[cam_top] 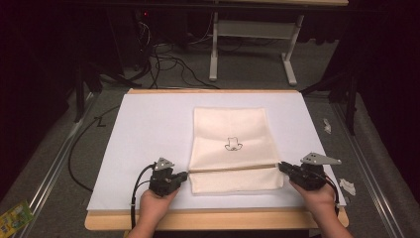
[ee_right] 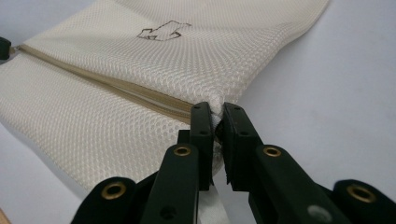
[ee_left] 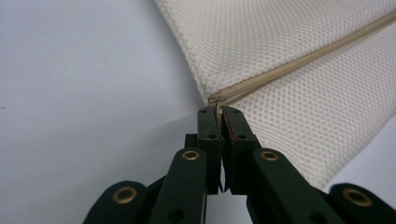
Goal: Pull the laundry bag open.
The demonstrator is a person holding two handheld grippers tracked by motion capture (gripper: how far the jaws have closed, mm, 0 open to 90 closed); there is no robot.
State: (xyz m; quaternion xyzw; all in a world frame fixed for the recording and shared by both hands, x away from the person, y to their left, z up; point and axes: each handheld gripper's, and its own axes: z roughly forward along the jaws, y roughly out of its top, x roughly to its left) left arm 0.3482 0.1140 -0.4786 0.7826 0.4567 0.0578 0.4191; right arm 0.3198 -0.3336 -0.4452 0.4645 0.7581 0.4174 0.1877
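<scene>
A cream mesh bag (cam_top: 230,131) with a small black drawing (cam_top: 233,144) lies flat on the white board. A tan zipper (cam_top: 233,168) crosses it near its front edge. My left gripper (cam_top: 184,174) sits at the zipper's left end. In the left gripper view its jaws (ee_left: 219,112) are shut on the small zipper pull, where the zipper (ee_left: 299,63) starts on the bag (ee_left: 289,42). My right gripper (cam_top: 282,167) is at the zipper's right end. In the right gripper view it (ee_right: 215,112) is shut on the bag's edge (ee_right: 219,95), beside the zipper (ee_right: 107,84).
The white board (cam_top: 148,129) rests on a wooden table (cam_top: 213,218). Crumpled paper scraps (cam_top: 348,186) lie off the board's right side. Cables (cam_top: 168,64) and a white table frame (cam_top: 214,49) are on the floor behind. A green packet (cam_top: 15,215) lies at the bottom left.
</scene>
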